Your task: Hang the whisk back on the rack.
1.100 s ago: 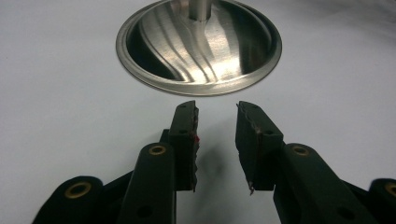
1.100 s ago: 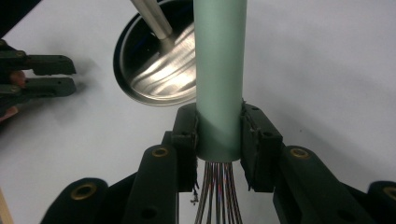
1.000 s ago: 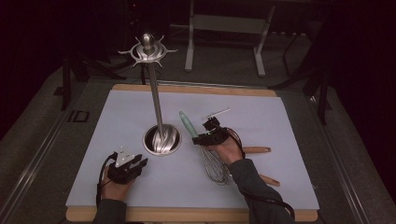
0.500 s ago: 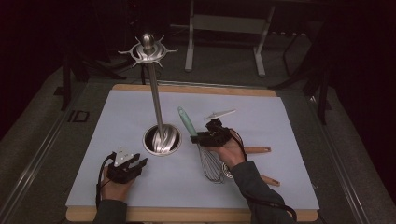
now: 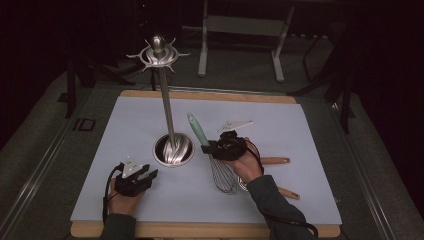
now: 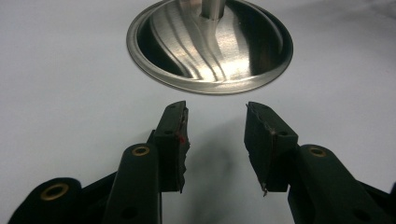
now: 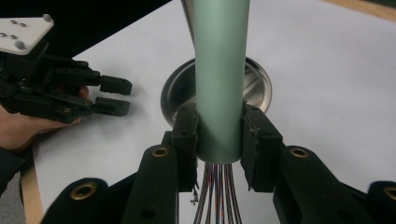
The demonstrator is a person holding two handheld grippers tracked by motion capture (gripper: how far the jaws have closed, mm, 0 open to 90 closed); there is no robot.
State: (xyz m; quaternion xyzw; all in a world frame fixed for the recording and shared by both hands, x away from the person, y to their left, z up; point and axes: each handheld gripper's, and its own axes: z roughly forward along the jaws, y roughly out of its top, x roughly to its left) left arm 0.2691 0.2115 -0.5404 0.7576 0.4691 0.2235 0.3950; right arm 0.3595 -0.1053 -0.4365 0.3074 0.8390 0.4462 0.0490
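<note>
Nearest the person, the left gripper rests on the white mat, its jaws spread with nothing between them, having just been opening. Farther in, the right gripper pinches the whisk by its green handle, wires hanging over the mat. Just beyond stands the steel stand, beside the whisk.

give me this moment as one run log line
right tongs: shut on whisk handle | left tongs: just opening, empty, near stand base | whisk: lifted, tilted

High overview plus 2 close jaw-level views, all sharing steel base.
</note>
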